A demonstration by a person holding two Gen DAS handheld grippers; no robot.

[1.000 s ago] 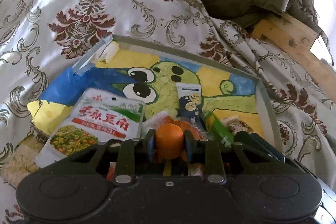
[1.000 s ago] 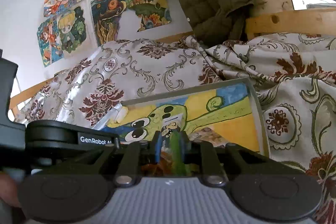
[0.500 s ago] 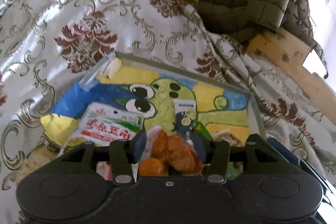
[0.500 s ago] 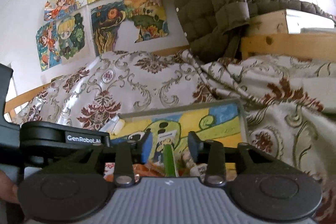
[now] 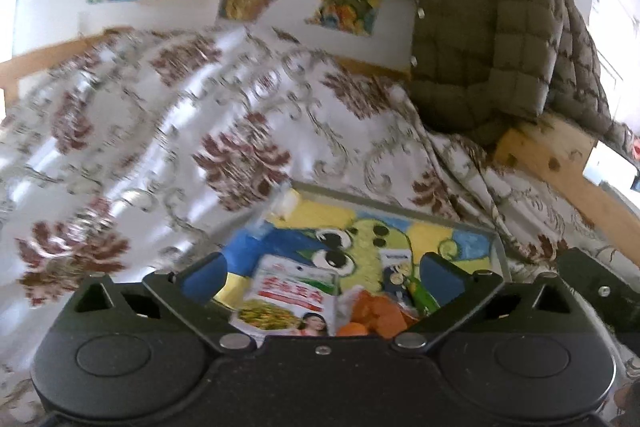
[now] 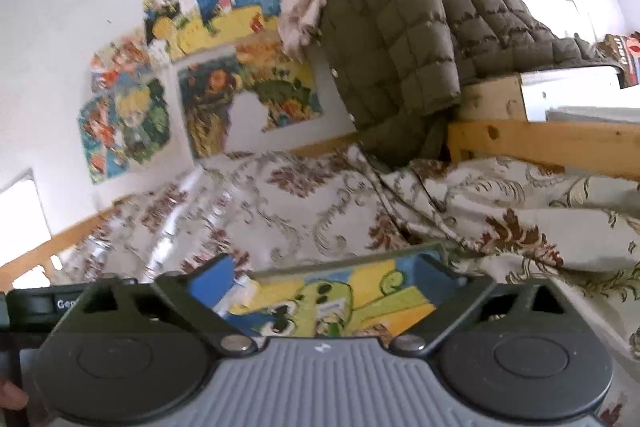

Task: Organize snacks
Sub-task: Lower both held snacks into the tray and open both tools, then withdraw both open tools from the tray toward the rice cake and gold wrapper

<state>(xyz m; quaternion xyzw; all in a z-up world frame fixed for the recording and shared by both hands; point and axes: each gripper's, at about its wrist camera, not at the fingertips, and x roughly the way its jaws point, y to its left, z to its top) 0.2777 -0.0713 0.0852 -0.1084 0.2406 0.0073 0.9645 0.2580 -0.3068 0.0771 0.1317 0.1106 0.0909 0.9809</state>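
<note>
Left tongs [image 5: 322, 273] opening to full spread, blue pads [image 5: 204, 277] far apart, nothing pinched between them. 1 second back, those pads clamped an orange snack piece; now that piece sits loose with the other orange snacks [image 5: 374, 313] low in the left wrist view, below and beyond the gap. Right tongs [image 6: 320, 283] likewise opening wide, empty; 1 second back, nearly closed on a thin green stick [image 6: 335, 329], now seen lying on the tray just past the tongs. Both wrist views tipped higher than before: more wall and more posters [image 6: 124, 131] in frame, tray smaller and lower, so both tongs lifted clear of the pile.

On the painted cartoon tray [image 5: 498, 247], resting on the floral bedspread [image 5: 240, 131]: white snack pouch with red lettering [image 5: 292, 301] at left, orange snacks beside it, small blue-and-white sachet [image 5: 394, 267] and the green stick toward the right. Olive quilted jacket [image 5: 488, 39] draped over the wooden bed frame [image 5: 560, 163] behind.

Judgement: 2 items released together onto the tray, a drop-off step likely just finished. Snacks gathered in 1 place but overlapping, not neatly arranged; further sorting probably remaining.
</note>
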